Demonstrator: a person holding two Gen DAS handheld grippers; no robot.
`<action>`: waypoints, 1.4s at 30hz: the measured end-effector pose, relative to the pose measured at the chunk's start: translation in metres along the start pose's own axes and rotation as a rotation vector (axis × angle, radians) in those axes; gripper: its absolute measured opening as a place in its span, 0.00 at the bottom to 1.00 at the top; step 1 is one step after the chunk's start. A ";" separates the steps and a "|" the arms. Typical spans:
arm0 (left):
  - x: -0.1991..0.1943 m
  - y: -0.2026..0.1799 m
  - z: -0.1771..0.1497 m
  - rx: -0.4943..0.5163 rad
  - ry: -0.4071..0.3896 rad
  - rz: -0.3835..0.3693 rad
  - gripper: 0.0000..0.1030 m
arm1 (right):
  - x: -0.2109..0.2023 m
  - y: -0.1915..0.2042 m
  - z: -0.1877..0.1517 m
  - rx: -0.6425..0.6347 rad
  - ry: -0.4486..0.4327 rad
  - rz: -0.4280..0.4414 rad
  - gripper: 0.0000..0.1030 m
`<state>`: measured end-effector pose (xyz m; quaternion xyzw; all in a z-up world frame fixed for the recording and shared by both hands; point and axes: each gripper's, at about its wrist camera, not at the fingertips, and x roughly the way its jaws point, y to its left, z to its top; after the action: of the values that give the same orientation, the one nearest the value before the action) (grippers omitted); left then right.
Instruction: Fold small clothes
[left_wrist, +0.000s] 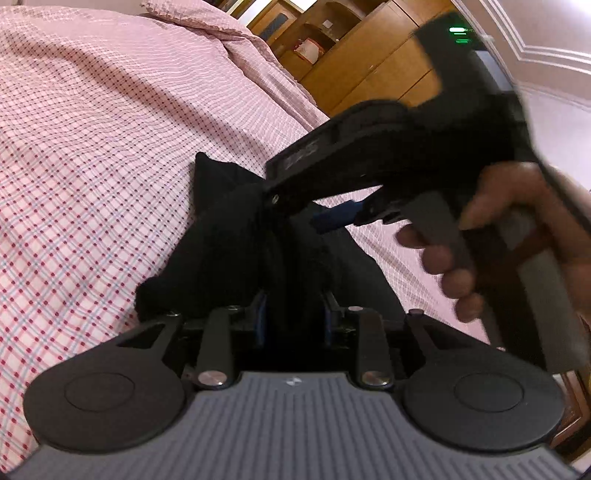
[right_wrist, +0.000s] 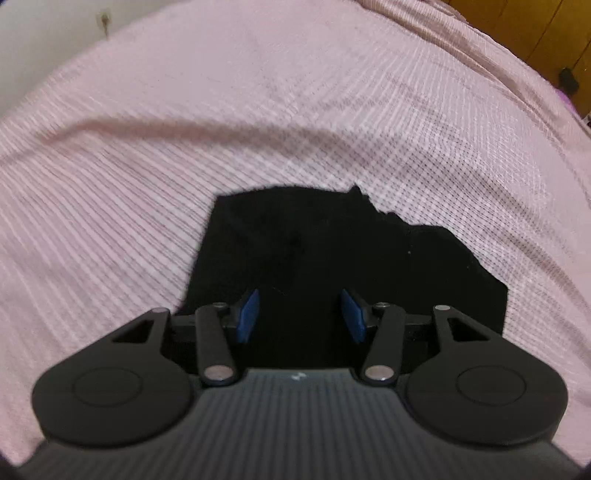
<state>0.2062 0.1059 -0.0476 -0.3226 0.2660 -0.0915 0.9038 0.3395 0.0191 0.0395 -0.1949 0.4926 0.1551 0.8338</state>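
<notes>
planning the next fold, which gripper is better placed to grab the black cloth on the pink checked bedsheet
Left, probably. The left gripper already has the black cloth bunched between its blue pads, while the right gripper hangs open above it, pads apart, gripping nothing.

Beneath me spreads a bed (left_wrist: 92, 155) in pink checked cloth; beyond it stand wooden cabinets (left_wrist: 369, 66); a pale wall (right_wrist: 44, 40) behind.

Two wrist fisheyes close above the checked bedspread (left_wrist: 92, 166) (shared: black garment (right_wrist: 295, 240))
</notes>
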 end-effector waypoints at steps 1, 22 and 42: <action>0.000 -0.002 -0.001 0.005 0.001 0.001 0.32 | 0.004 0.000 0.000 -0.006 0.007 -0.005 0.50; -0.016 -0.029 0.004 0.104 -0.125 -0.002 0.21 | -0.034 -0.044 -0.014 0.200 -0.300 0.187 0.10; -0.037 0.010 0.021 -0.018 -0.117 0.164 0.25 | -0.011 0.007 0.009 0.140 -0.316 0.297 0.29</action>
<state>0.1862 0.1374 -0.0248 -0.3126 0.2389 0.0044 0.9193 0.3383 0.0285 0.0521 -0.0351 0.3889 0.2700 0.8801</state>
